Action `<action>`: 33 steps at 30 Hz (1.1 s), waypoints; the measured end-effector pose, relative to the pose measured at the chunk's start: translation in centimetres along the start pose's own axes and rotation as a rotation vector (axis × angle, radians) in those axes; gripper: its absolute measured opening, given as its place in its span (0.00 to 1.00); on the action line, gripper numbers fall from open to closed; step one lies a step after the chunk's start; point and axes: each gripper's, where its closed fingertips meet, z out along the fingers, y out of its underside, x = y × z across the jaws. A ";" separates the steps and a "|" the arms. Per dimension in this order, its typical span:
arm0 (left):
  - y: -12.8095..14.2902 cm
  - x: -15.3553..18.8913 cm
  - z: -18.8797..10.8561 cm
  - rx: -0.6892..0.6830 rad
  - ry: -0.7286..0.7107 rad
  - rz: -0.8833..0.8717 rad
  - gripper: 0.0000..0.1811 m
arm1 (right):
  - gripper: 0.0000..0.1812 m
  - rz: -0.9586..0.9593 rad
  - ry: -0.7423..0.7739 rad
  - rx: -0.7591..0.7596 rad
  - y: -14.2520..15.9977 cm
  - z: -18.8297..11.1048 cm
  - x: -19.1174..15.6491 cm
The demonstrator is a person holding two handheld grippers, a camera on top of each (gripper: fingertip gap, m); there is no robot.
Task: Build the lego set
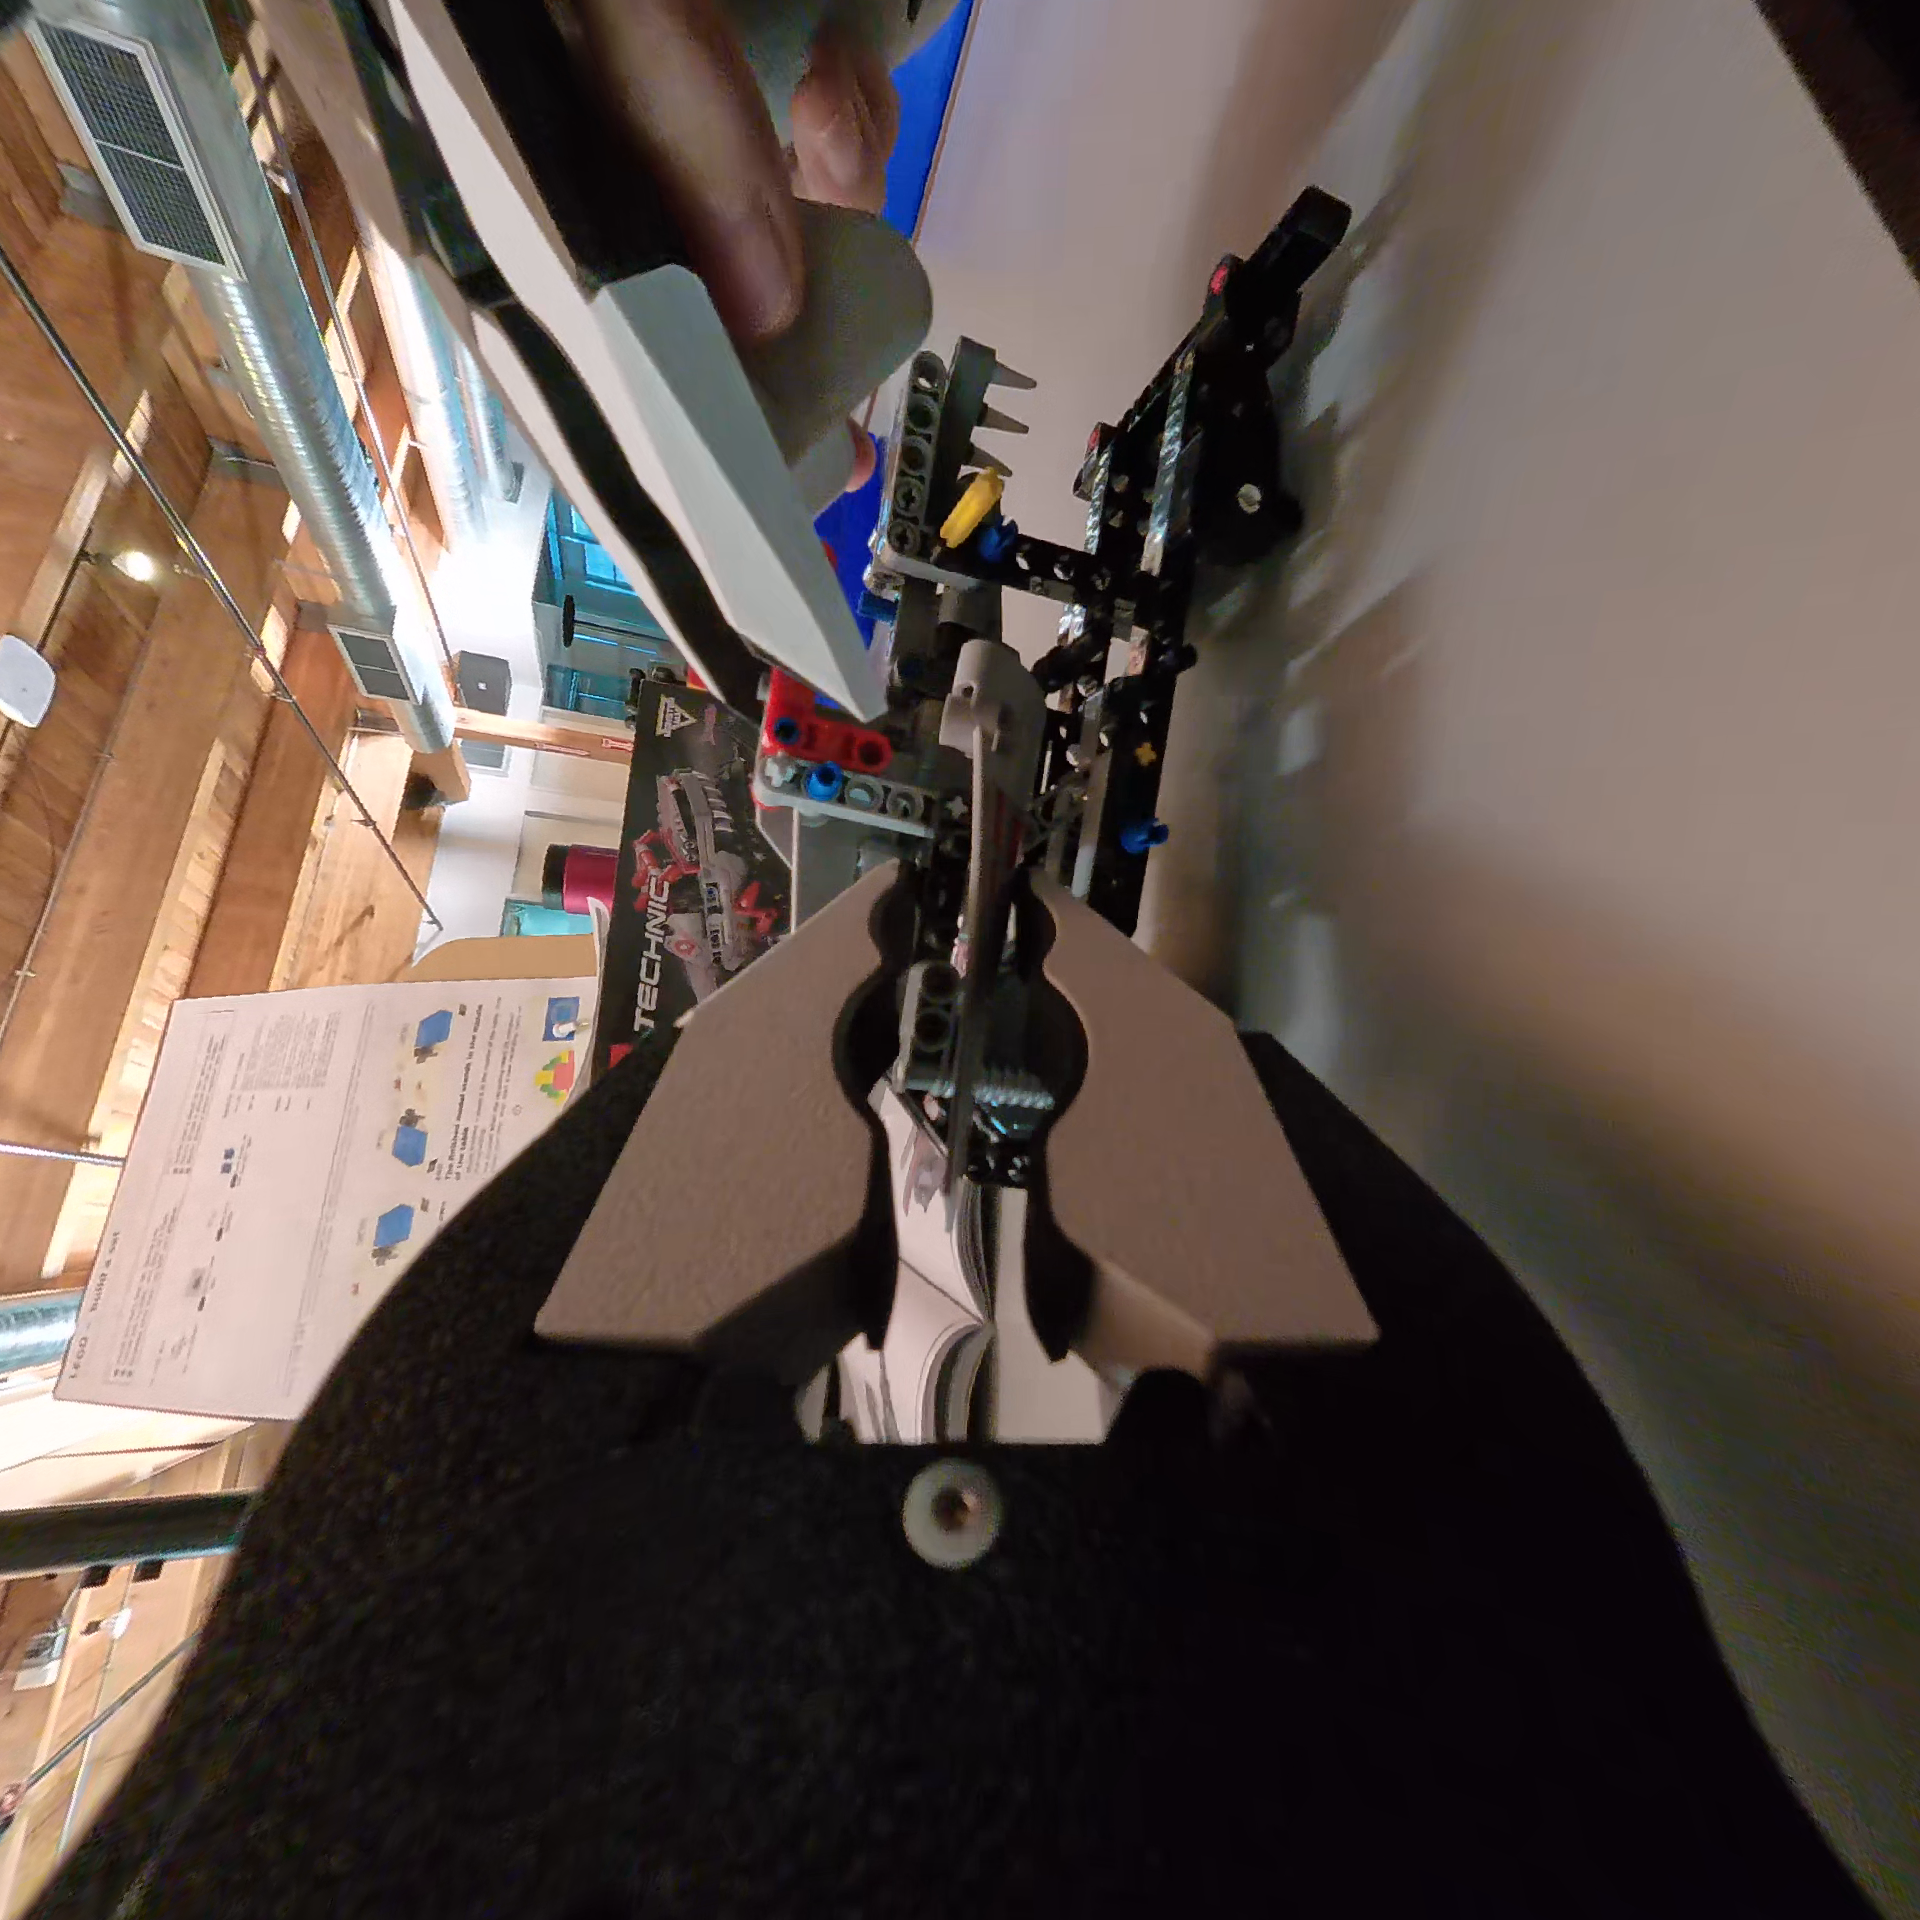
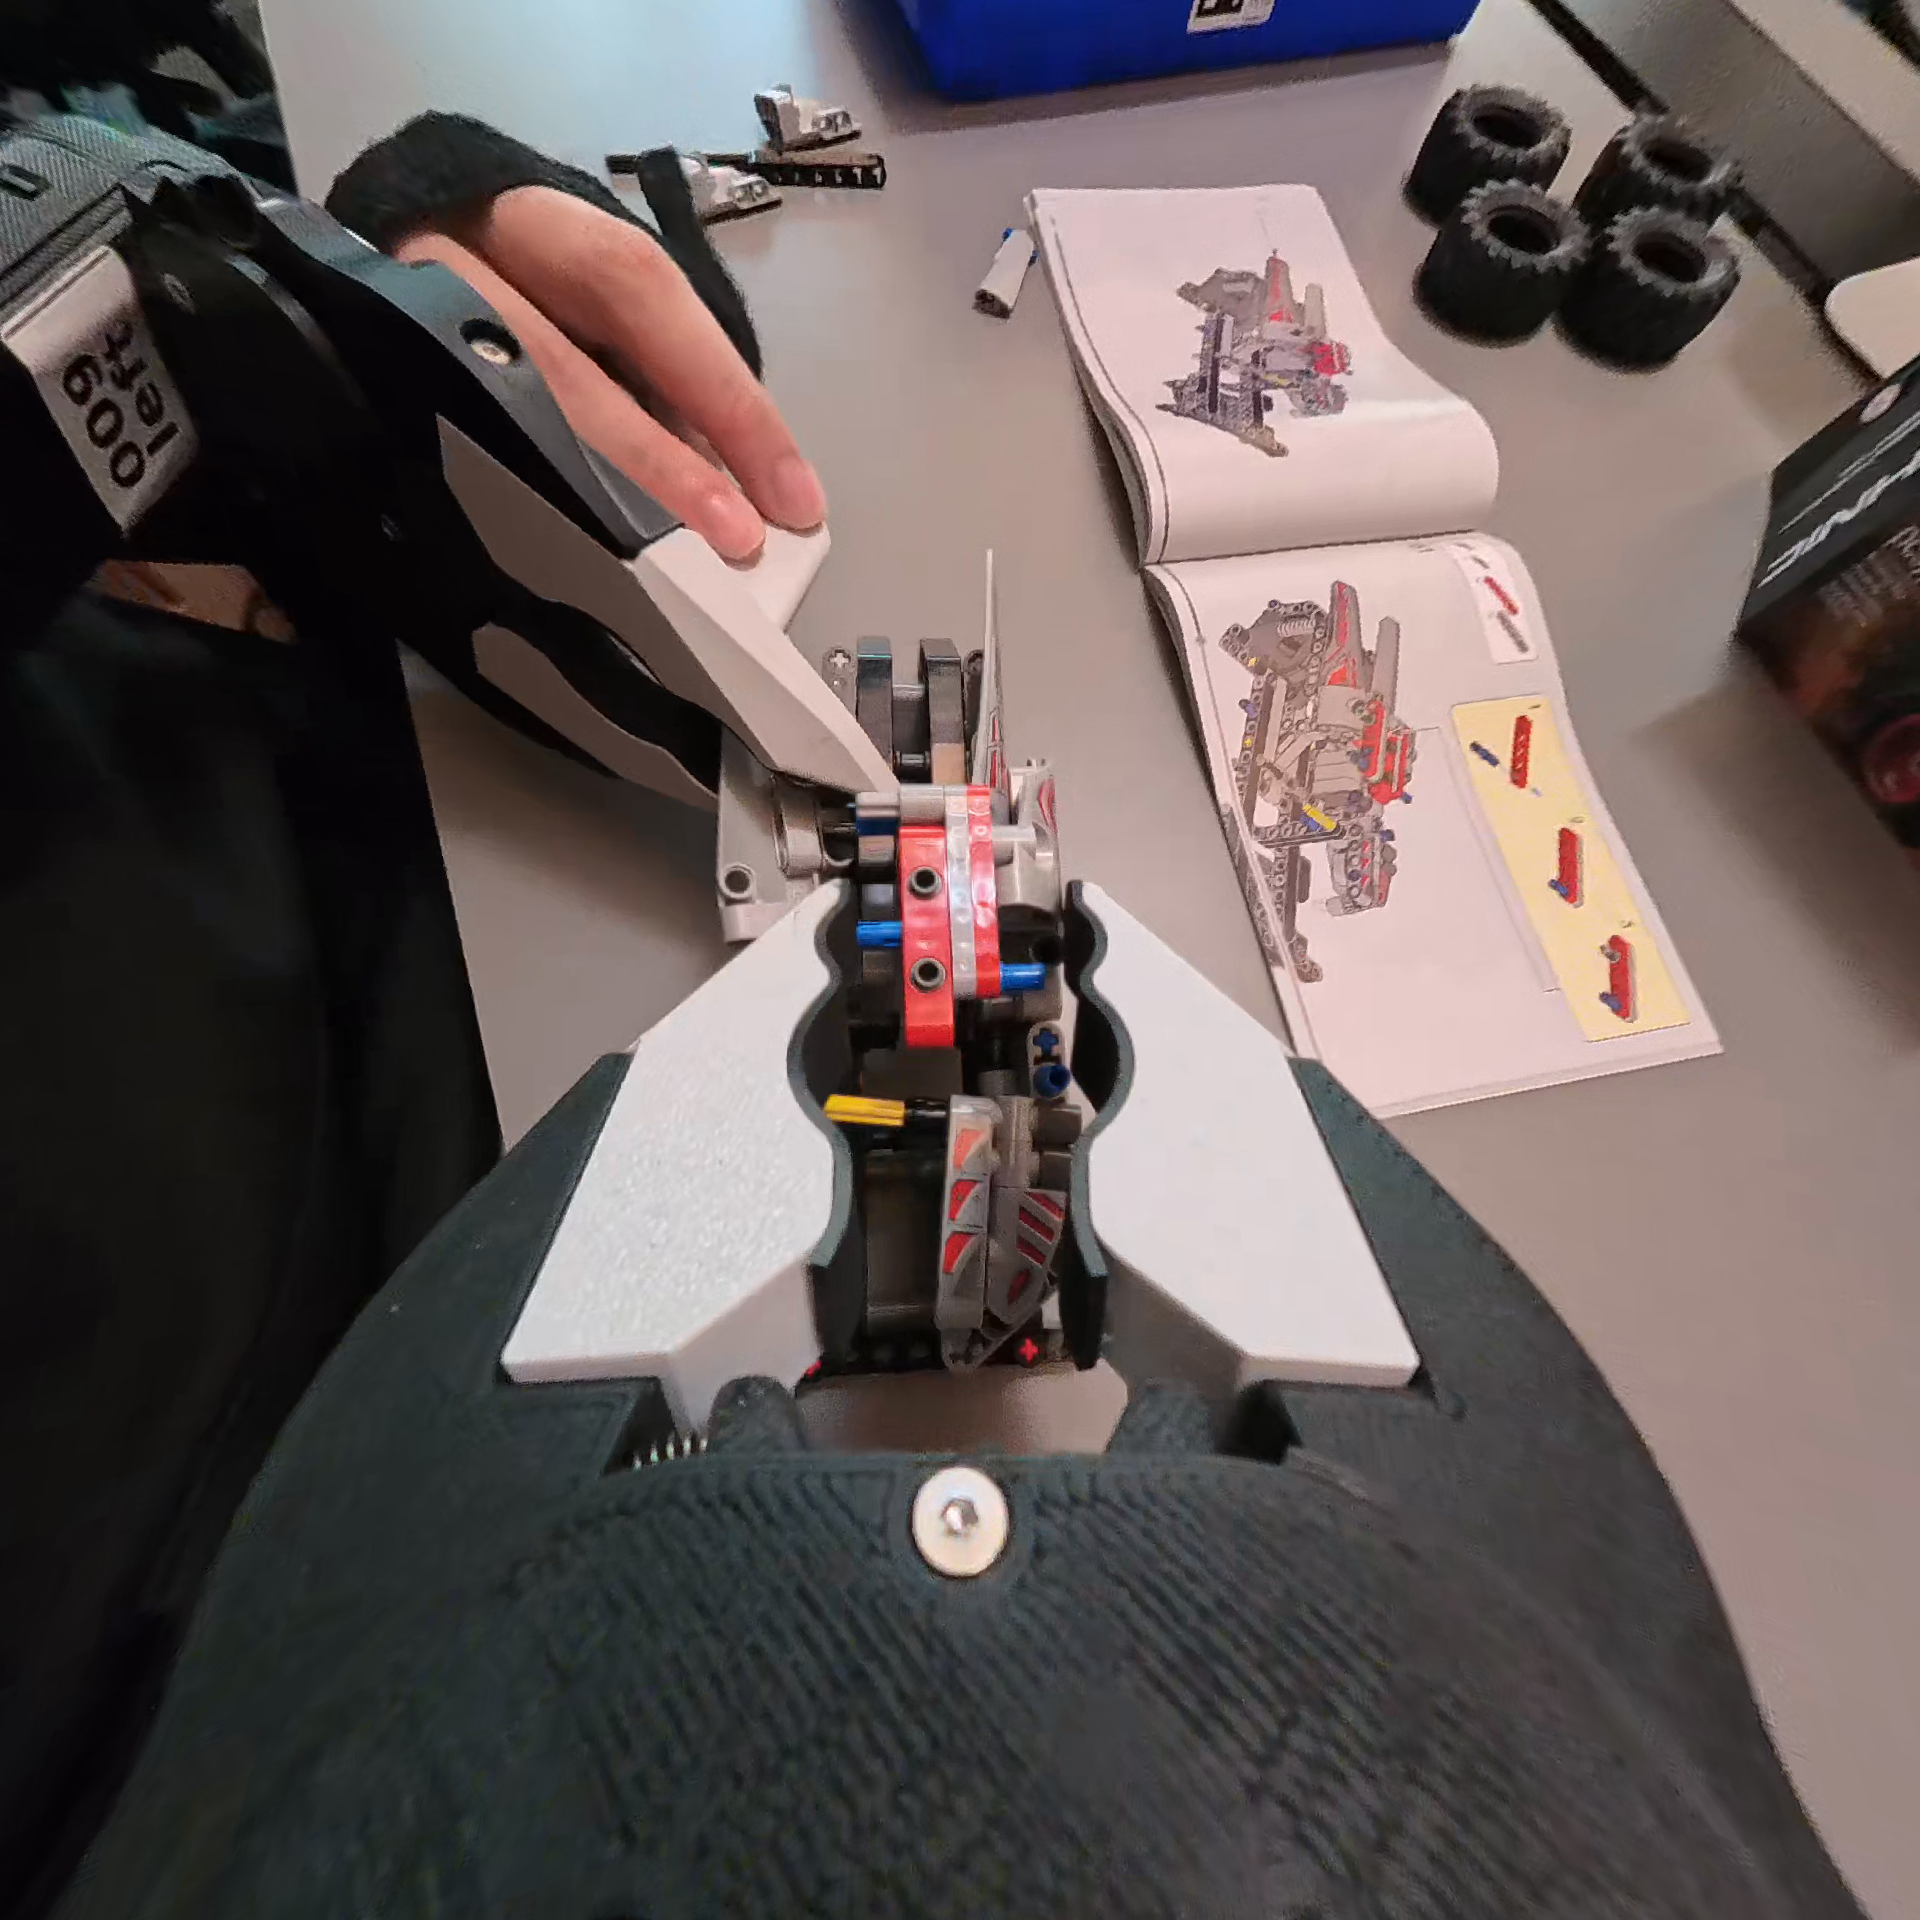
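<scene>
The part-built lego model (image 2: 951, 935), made of grey, black and red beams with blue and yellow pins, is held between both grippers above the grey table (image 2: 914, 436). My right gripper (image 2: 956, 904) is shut on its front end, one finger on each side. My left gripper (image 1: 971, 904) is shut on a narrow part of the model (image 1: 1101, 623). In the right wrist view the left gripper's finger (image 2: 769, 675) reaches in from the left and its tip touches the model's top. In the left wrist view the right gripper's finger (image 1: 748, 520) comes in from the top.
An open instruction booklet (image 2: 1351, 790) lies to the right of the model. Several black tyres (image 2: 1569, 239) sit at the far right, with a black set box (image 2: 1849, 623) on the right edge. A blue bin (image 2: 1143, 42), loose sub-assemblies (image 2: 769, 156) and a small white piece (image 2: 1006, 272) lie at the back.
</scene>
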 end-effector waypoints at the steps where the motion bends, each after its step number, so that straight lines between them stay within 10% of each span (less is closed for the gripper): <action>1: 0.0 0.0 0.0 0.001 0.000 -0.001 0.09 | 0.21 0.005 -0.014 0.004 0.0 0.1 0.0; 12: 0.2 -0.1 -0.1 0.008 -0.012 -0.012 0.08 | 0.20 0.065 -0.120 0.135 -1.1 -0.1 0.0; 33: 0.4 0.0 -0.7 0.064 0.108 -0.199 0.10 | 0.15 -0.082 -0.019 -0.193 -0.9 0.7 0.4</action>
